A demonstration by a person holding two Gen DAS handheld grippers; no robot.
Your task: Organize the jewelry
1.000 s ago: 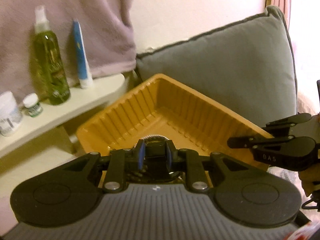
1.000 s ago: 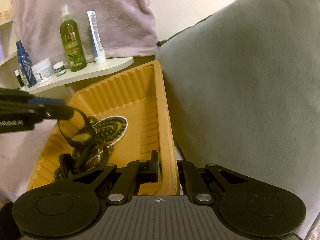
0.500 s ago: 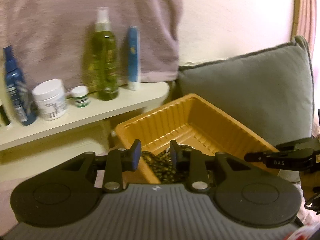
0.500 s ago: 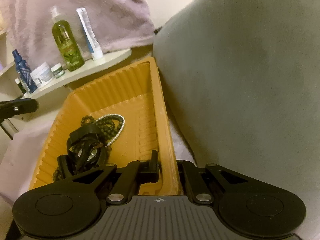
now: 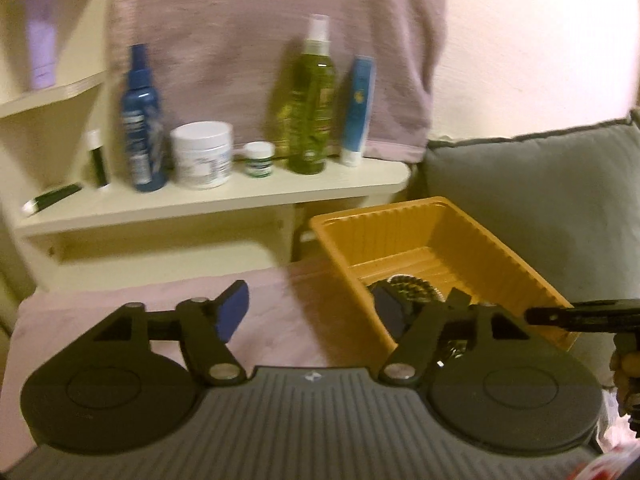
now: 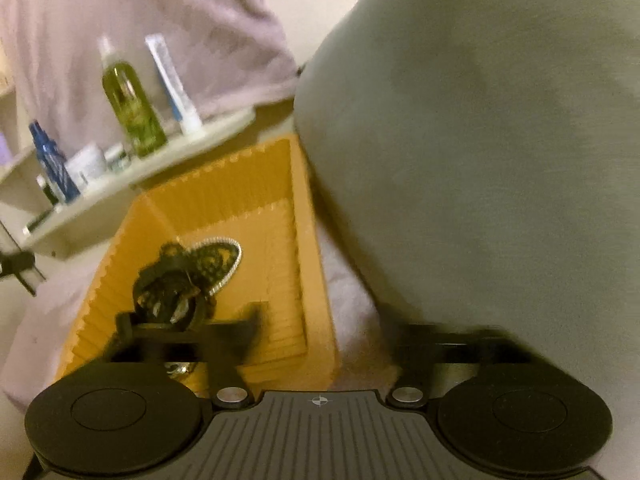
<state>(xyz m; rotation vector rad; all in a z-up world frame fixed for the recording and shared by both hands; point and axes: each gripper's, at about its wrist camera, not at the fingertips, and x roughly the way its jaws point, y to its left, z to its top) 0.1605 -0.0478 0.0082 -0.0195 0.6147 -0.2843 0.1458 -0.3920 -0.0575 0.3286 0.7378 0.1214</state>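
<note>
An orange ribbed tray rests on pink cloth against a grey cushion. Inside it lies a pile of jewelry: dark bead strands, a silver-beaded bracelet and a black band. In the left wrist view only the top of the jewelry shows. My left gripper is opening, one finger over the cloth and the other inside the tray, the tray's near wall between them untouched. My right gripper is also opening, blurred, straddling the tray's near right wall without pressing it. It shows as a dark tip in the left view.
A cream shelf behind the tray carries a green spray bottle, a blue bottle, a white jar, a tube and small pots. A mauve towel hangs above. The grey cushion crowds the tray's right side. Pink cloth spreads to the left.
The left gripper let the black band drop into the tray, drew back to the left and spread its jaws. The right gripper went from shut at the tray's rim to wide apart.
</note>
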